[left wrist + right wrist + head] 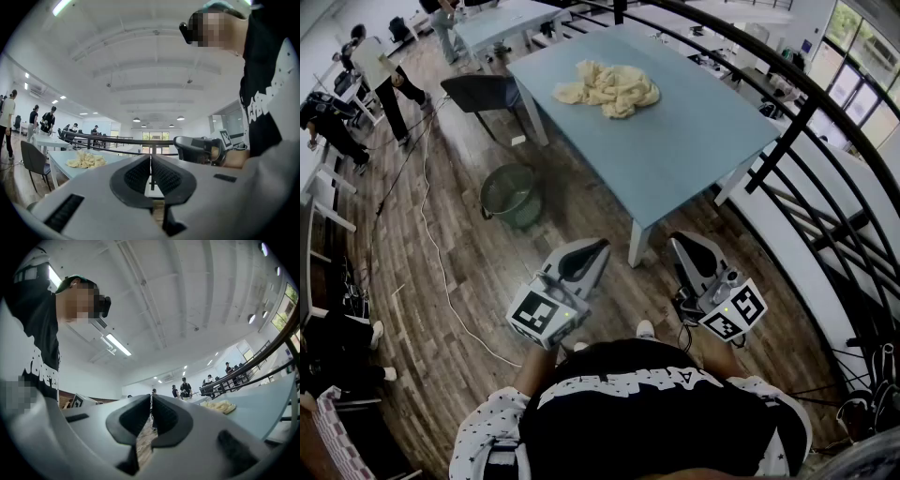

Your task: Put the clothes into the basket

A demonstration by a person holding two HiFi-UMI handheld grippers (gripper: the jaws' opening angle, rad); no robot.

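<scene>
Closed tight on nothing: left gripper (pixel 598 249) and right gripper (pixel 682 242), side by side off the near end of the smooth blue table (pixel 675 155). Toward its far end, crumpled pale yellow clothes (pixel 609 89). Left, on plank floor (pixel 459 281), round greenish basket (pixel 508 194) with open room around. Curved black railing (pixel 825 178) close on the right.

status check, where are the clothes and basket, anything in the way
Left gripper shut, empty; right gripper shut, empty. Clothes heaped on table, untouched. Basket on floor beside table, chair beyond it.
</scene>
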